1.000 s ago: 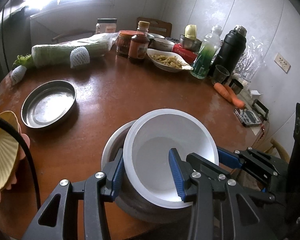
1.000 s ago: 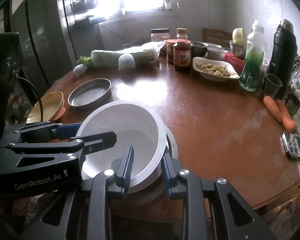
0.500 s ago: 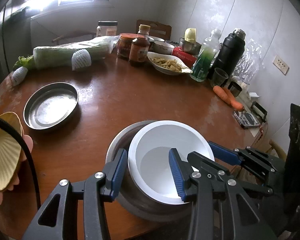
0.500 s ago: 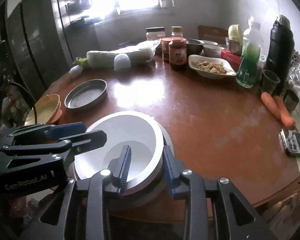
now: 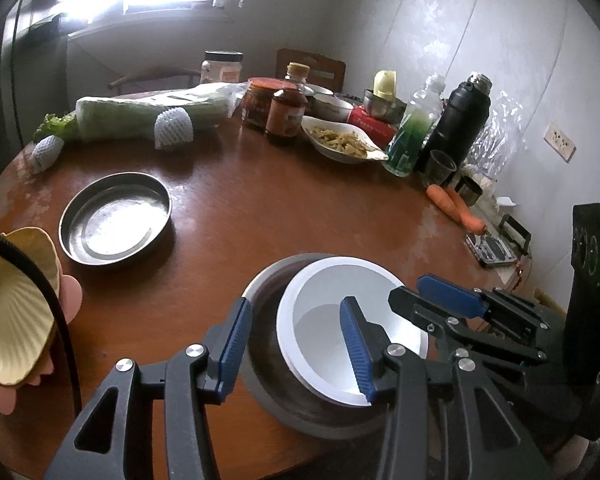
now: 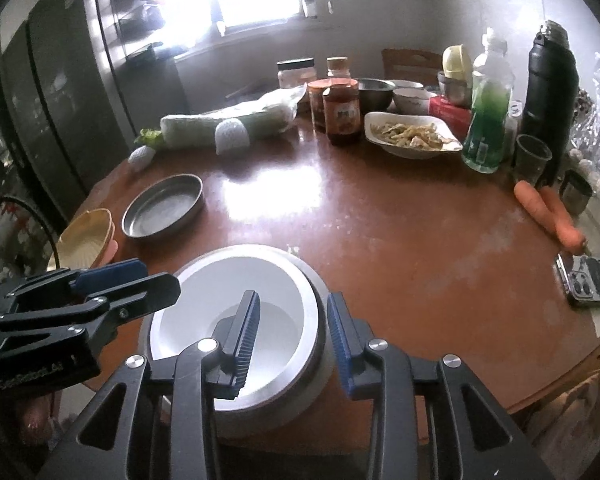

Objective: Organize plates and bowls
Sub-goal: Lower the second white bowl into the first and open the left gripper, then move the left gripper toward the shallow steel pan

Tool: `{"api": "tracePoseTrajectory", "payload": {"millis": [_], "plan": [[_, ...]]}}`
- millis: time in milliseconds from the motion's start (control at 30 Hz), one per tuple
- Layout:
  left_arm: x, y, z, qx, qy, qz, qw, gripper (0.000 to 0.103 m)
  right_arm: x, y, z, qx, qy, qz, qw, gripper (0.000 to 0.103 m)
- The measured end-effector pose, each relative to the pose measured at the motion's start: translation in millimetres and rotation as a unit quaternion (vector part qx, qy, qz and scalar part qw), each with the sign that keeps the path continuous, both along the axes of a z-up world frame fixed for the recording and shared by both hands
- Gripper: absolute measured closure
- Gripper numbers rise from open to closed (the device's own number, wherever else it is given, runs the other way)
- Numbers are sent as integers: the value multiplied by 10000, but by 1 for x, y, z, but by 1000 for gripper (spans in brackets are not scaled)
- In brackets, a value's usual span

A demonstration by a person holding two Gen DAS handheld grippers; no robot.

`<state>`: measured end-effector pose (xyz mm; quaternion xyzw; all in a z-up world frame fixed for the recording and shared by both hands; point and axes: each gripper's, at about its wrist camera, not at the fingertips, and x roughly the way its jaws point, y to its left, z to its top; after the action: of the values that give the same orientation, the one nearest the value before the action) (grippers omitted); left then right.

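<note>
In the lower centre of the left wrist view my left gripper (image 5: 296, 344) stands with its blue fingers spread wide, one outside the near wall of the grey metal bowl (image 5: 268, 292) and the other over the hollow of the white bowl (image 5: 332, 312) that sits nested inside it; neither pad presses on a rim, so I have hold of nothing. In the right wrist view my right gripper (image 6: 292, 336) is likewise parted at the bottom middle of the frame, its left finger hanging over the white bowl's (image 6: 228, 280) interior and its right finger just outside the grey metal bowl's (image 6: 316, 308) rim, gripping nothing that I can make out. The nested pair rests on the brown round table (image 5: 260, 208) near its closest edge. Toward the left of the left wrist view lies a shallow steel plate (image 5: 116, 220), and at the far left edge a yellow shell-shaped dish (image 5: 12, 312) sits on a pink one. Along the upper part of the frame stand sauce jars (image 5: 286, 116), a white dish of food (image 5: 340, 142), a green bottle (image 5: 414, 132) and a black thermos (image 5: 460, 120), with two carrots (image 5: 456, 208) at right.
</note>
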<state>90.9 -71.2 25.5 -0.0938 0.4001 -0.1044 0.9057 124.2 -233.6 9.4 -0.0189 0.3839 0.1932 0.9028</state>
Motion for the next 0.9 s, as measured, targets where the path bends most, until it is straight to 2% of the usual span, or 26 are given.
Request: {"api": "tracePoseTrajectory", "payload": {"millis": [267,433,900], "plan": [[0,20,5,-53,-59,217,9997,55,5,12,10,69,-63,46,9999,66],[2,36,8,-58,-86,430,9990,55,8,26,15,68,-95,162,9998,59],[5,92,16,-82,-85,906,9958,53,24,86,28,42,-94,601,9981,55]]}}
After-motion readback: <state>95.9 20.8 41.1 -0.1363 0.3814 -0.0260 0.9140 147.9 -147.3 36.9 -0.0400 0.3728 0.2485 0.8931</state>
